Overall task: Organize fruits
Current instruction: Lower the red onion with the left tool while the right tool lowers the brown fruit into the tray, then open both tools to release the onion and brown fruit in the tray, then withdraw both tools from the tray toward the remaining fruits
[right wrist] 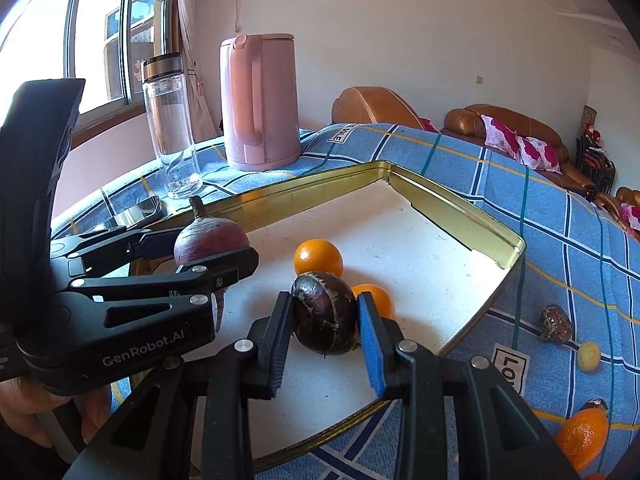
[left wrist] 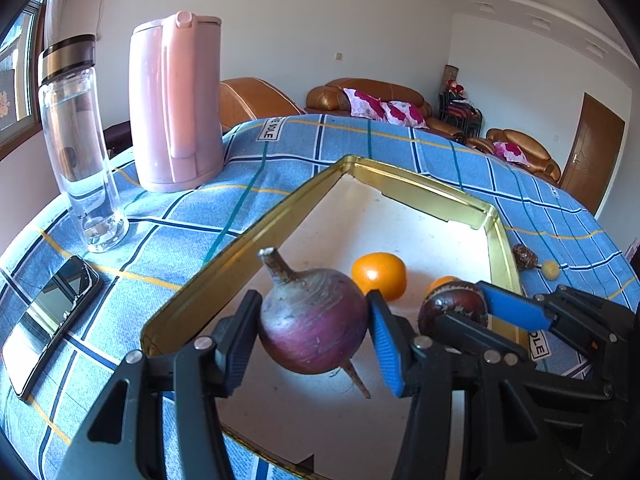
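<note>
Above the white floor of the gold-rimmed metal tray [left wrist: 256,224], your left gripper [left wrist: 312,336] clamps the firm, heavy purple round radish [left wrist: 314,320] at its widest girth, while your right gripper [right wrist: 324,332] pinches the hard, smooth, slippery dark-brown chestnut [right wrist: 324,312] midway.
</note>
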Motion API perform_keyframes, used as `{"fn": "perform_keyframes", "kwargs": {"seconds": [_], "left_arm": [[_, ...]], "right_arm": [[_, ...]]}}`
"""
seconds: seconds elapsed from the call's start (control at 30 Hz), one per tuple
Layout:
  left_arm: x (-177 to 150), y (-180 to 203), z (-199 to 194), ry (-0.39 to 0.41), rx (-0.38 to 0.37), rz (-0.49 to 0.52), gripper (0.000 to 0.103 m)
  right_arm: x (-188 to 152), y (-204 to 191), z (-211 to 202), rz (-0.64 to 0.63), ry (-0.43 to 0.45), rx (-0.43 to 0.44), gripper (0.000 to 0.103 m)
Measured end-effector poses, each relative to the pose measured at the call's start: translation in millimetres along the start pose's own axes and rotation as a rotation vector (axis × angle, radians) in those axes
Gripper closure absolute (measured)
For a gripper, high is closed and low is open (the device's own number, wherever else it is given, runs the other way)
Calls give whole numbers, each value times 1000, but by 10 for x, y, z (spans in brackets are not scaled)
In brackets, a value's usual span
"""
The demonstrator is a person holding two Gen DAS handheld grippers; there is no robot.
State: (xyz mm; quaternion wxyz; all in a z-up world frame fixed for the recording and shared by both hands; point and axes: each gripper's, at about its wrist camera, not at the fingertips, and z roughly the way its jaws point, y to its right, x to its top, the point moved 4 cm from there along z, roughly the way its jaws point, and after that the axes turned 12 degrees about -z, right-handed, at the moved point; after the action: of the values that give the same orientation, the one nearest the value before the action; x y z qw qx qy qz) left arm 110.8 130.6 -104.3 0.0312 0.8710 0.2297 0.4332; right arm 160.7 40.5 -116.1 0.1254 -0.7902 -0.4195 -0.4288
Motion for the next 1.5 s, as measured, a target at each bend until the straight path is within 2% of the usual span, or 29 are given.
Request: {"fn": "perform_keyframes", "kwargs": {"seconds": [0.5, 0.8, 1.07, 1.3, 1.47, 1.5], "left_arm": [[5, 16, -79, 47, 9, 16, 44], [15, -14, -126, 76, 27, 2, 30], [1, 33, -292, 159, 37, 4, 9], [-119, 331, -429, 194, -13, 54, 9], [-221, 627, -535, 206, -53, 116, 7], [-241, 686, -547, 207, -59, 128, 6]], "right_arm": [[4, 37, -37, 14, 16, -22, 65], [-5, 112, -107, 47, 45, -49, 52], [-45, 191, -298, 84, 111, -96, 43], [-233, 361, -595, 83, 130, -164, 43], [-529, 688, -967, 124, 124, -246, 43], [-678, 851, -1120, 151, 113, -279, 43]]}}
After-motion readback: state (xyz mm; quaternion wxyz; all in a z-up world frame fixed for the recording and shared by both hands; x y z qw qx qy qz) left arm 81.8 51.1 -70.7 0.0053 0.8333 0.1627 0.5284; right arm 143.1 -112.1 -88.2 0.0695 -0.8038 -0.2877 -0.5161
